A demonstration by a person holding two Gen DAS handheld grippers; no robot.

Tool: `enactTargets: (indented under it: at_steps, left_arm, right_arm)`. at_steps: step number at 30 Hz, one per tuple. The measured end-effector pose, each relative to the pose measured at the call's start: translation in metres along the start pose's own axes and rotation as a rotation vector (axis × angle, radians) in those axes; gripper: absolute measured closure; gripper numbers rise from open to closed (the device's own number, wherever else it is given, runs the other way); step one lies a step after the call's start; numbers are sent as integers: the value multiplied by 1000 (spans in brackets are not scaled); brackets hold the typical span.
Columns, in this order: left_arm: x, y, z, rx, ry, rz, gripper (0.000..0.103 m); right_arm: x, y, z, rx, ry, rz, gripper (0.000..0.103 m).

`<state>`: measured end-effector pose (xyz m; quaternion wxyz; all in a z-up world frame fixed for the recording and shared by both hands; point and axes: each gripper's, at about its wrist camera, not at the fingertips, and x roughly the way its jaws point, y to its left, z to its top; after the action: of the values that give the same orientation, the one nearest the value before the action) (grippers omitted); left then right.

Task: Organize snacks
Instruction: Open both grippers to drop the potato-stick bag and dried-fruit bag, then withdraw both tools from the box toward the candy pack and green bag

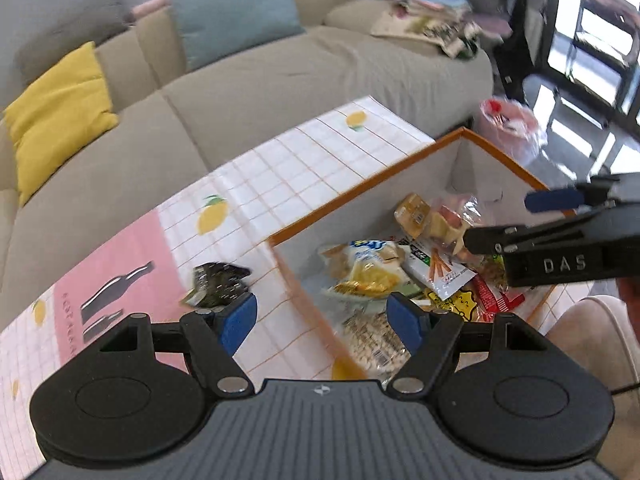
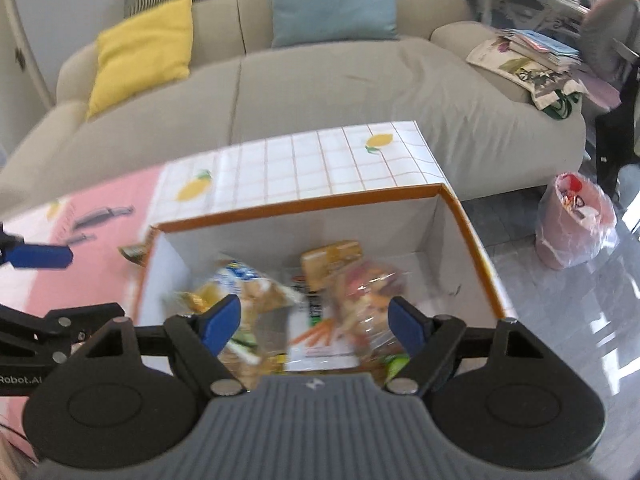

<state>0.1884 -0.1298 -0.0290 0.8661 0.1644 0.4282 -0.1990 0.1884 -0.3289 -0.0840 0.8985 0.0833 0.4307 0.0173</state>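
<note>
Both claws stand wide and empty: left gripper, right gripper above the orange-rimmed white cardboard box of mixed snack packets. One dark crinkled foil packet lies outside on the tablecloth; risk: overlooked, or knocked off by the left finger.

Snack packets heaped in orange-rimmed box; dark packet outside on table

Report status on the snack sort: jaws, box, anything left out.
Left gripper and right gripper: jaws open, nothing held. Snacks piled in the orange-rimmed box. One dark packet on the table beside the box. Nothing blocking.
</note>
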Motion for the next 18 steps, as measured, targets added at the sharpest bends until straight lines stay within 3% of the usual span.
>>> enactTargets:
  at_steps: [10,18]
  left_arm:
    - [-40,54,-55,-210,-44,19,16]
    - [-47,94,-97,-357,-48,17,16]
  right_arm:
    - [-31,67,-31,17,-120,93,26]
    - [-31,131,-50,-99,-164,125,31]
